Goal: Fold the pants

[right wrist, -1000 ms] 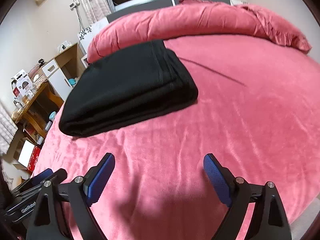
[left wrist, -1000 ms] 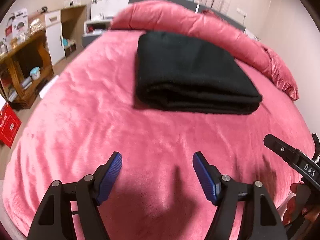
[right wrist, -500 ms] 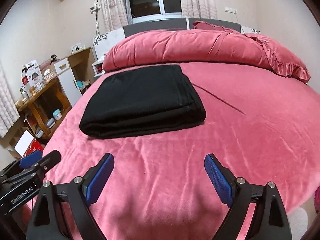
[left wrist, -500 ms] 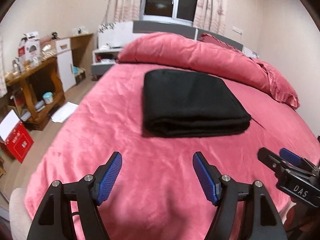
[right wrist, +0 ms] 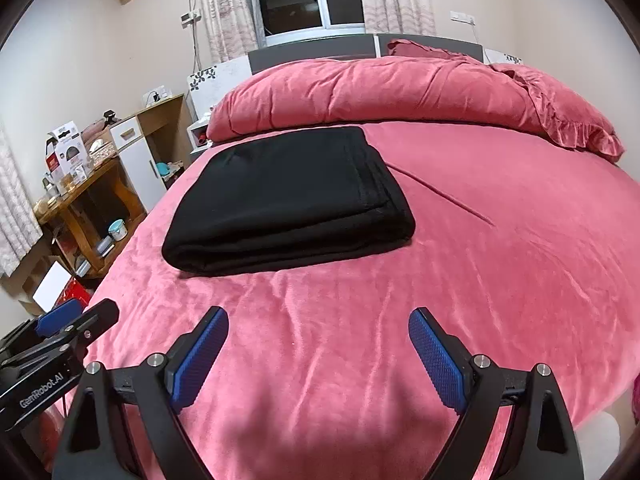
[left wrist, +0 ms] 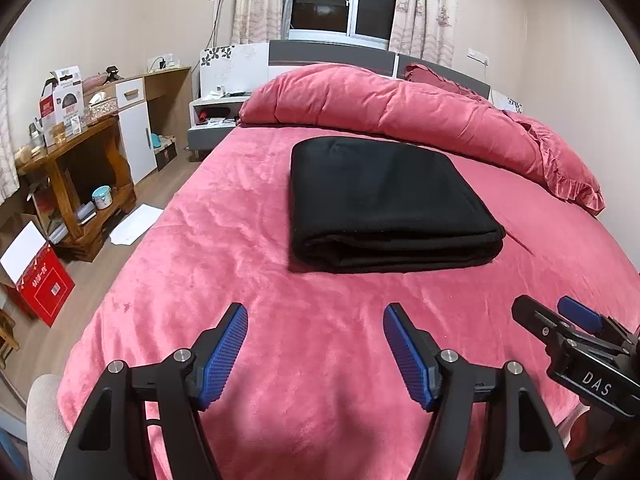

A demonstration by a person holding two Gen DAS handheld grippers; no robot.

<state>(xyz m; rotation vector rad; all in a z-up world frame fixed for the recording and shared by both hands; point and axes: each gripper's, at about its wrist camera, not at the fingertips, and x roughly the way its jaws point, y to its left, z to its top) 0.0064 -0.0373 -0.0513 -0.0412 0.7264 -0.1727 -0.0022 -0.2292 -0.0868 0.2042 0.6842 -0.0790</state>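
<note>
The pants [left wrist: 384,204] lie as a flat black rectangle, several layers thick, on the pink bed [left wrist: 280,320], just short of the rolled quilt [left wrist: 392,108] at the headboard end. We judge the folding itself done: the stack looks squared, with its thick folded edge facing us and no leg or waistband trailing out.

Our left claw [left wrist: 316,344] hangs over bare bedspread well short of the pants; its jaws are easing inward a touch, yet they stand wide apart with nothing between them. Our right claw [right wrist: 318,344] is likewise spread wide and empty, over the bedspread near the foot of the bed, apart from the stack [right wrist: 288,200]. Each claw shows at the edge of the other's view, side by side.

The step in hand, as we read it, is pulling clear and leaving the result alone. To do that well we would keep both claws high enough that no pad drags the plush cover (a tug on it could shift the layers above). If a last tidy were wanted, we would press down lightly on the top layer with flat pads rather than pinch an edge, since pinching one layer would peel the fold open.
</note>
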